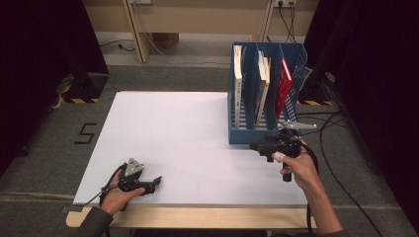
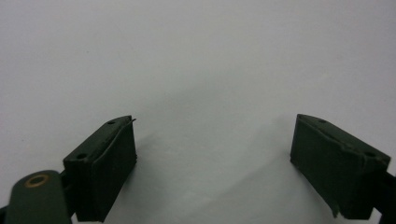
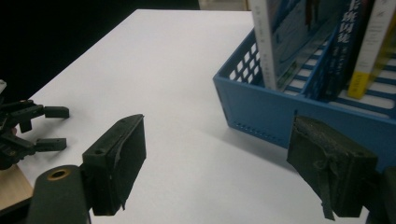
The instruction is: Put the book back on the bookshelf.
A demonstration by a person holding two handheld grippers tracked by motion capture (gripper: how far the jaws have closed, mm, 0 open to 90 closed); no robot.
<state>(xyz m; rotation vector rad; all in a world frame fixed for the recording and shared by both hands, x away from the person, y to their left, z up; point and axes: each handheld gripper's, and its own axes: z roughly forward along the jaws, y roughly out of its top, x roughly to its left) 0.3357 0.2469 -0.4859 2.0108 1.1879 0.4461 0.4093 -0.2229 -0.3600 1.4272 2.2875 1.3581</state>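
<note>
A blue file rack [image 1: 245, 135] stands at the table's right side. It holds a white-spined book [image 1: 238, 86] in its left slot, two books [image 1: 262, 86] in the middle slot and a red book [image 1: 284, 85] on the right. My right gripper [image 1: 259, 148] hovers just in front of the rack's near wall, pointing left, jaws open and empty. In the right gripper view the rack [image 3: 261, 112] and the white-spined book [image 3: 264, 42] lie ahead of my right gripper [image 3: 217, 123]. My left gripper [image 1: 157, 181] rests near the table's front left, open and empty [image 2: 215, 121].
The white table top [image 1: 173, 128] spreads between the two hands. The left gripper [image 3: 32, 128] is at the far left of the right gripper view, by the wooden table edge [image 3: 11, 186]. Cables [image 1: 336, 148] and dark curtains flank the table.
</note>
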